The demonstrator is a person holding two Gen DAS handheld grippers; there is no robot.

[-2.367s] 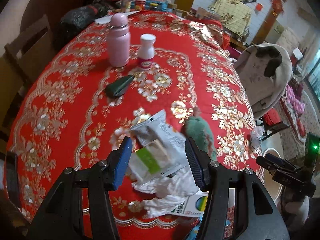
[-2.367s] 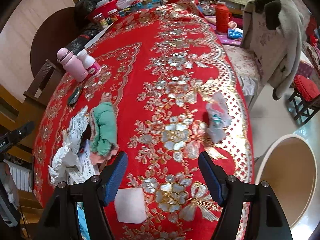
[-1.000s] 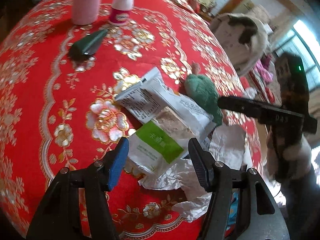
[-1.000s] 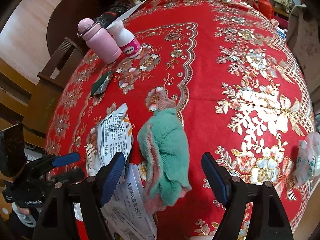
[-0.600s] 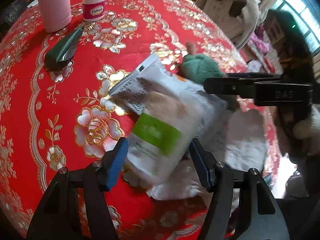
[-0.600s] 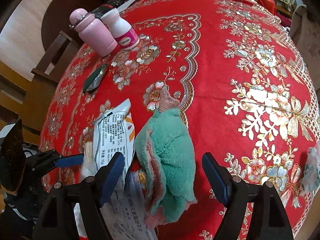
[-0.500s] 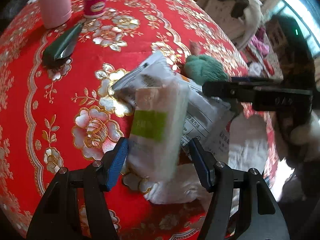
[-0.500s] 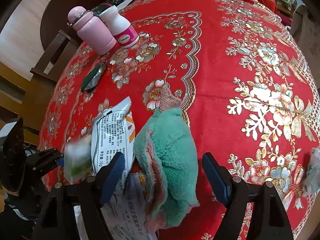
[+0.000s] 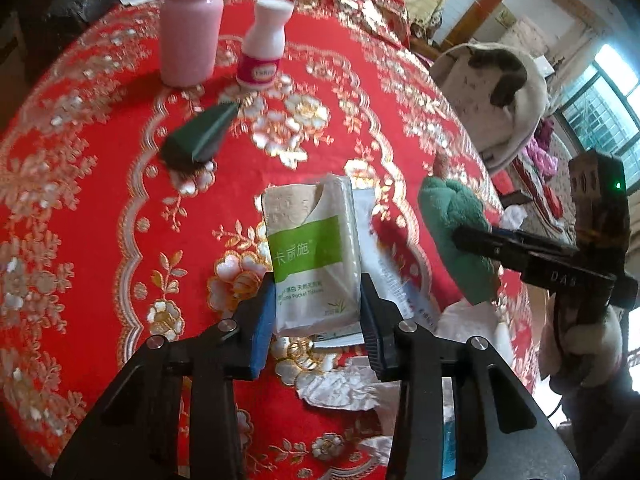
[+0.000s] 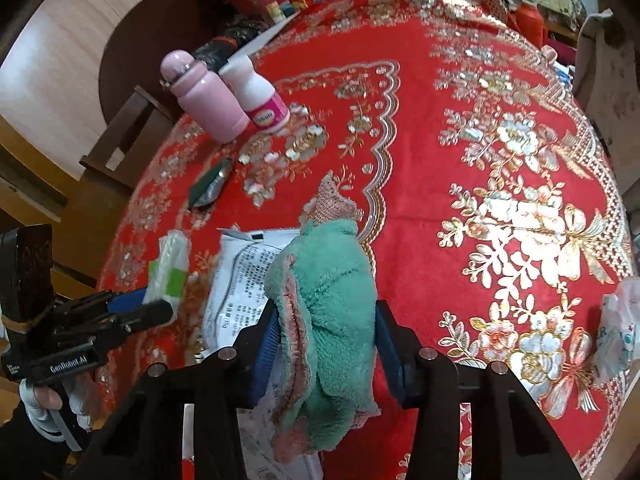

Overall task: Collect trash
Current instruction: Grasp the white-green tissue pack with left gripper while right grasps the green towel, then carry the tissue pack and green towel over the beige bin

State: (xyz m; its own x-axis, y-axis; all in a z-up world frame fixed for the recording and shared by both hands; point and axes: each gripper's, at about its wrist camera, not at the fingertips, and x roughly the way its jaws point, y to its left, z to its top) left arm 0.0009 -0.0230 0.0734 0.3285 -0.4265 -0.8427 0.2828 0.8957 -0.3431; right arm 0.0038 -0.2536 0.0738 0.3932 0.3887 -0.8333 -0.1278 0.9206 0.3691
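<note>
Left tool (image 9: 318,312): tissue pack (image 9: 312,256) pinched by lower end between pads, held upright, lifted off red-clothed surface (image 9: 100,216). Grip to be kept firm; pack to be carried level, clear of printed wrapper (image 9: 394,276) behind.

Right tool (image 10: 324,344): pressed onto green fleece cloth (image 10: 328,308), cloth bunched, far end seemingly resting on surface. Lift to be made straight up, so printed wrapper beneath is not dragged. Both tools angled forward-down.
</note>
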